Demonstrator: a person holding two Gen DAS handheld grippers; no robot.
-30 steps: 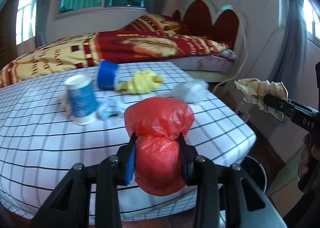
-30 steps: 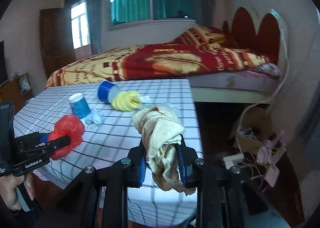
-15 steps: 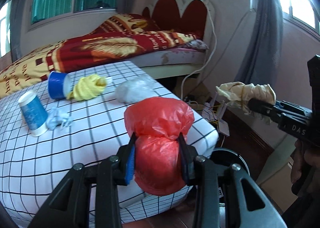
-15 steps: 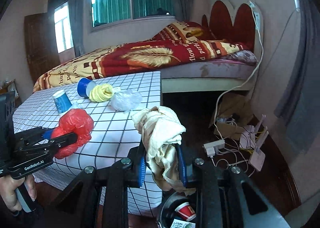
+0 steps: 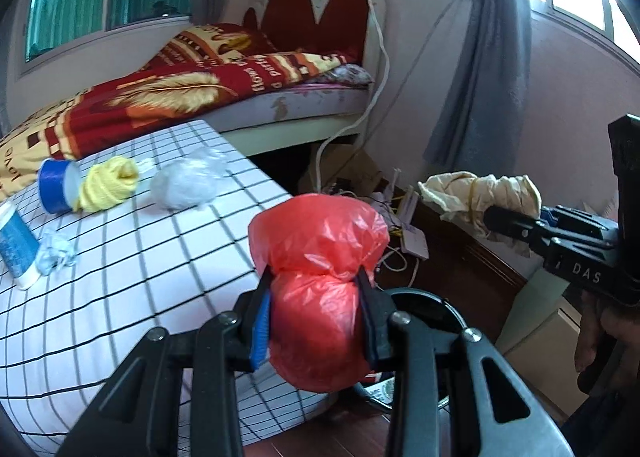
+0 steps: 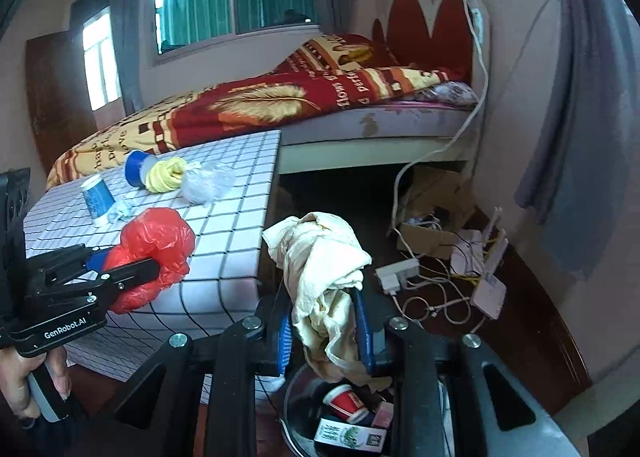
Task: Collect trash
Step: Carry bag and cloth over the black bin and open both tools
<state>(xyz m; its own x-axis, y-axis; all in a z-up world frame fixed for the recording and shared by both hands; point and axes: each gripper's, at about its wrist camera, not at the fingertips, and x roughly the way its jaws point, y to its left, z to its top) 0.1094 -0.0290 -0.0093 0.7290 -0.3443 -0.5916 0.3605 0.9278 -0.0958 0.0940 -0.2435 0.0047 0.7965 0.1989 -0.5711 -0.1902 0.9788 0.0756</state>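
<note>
Down by the near corner of the table (image 5: 132, 281) sits the bin (image 6: 304, 397), and both grippers hang over or just beside it, prob so the trash can drop straight in. Left gripper (image 5: 316, 321) is clamped on a red bag (image 5: 320, 285), jaws only partway apart bc the bag fills the gap; thin crinkly plastic, puffed into two lobes where the pads pinch its waist. Right gripper (image 6: 322, 329) is closed the same way on a beige rag (image 6: 320, 277), soft and floppy, w/ folds spilling over the top and a tail dangling right above the bin. Bin's a dark round thing, already has a red cup (image 6: 344, 401) and some packaging inside.

Still on the table, far left: blue cup (image 5: 16, 245) standing upside down, blue lid-ish tub (image 5: 56, 189) on its side touching a yellow wad (image 5: 108, 185), clear plastic ball (image 5: 184, 185) just right of that. Grid-print cloth, smooth. Those look like what's left to grab imo.
</note>
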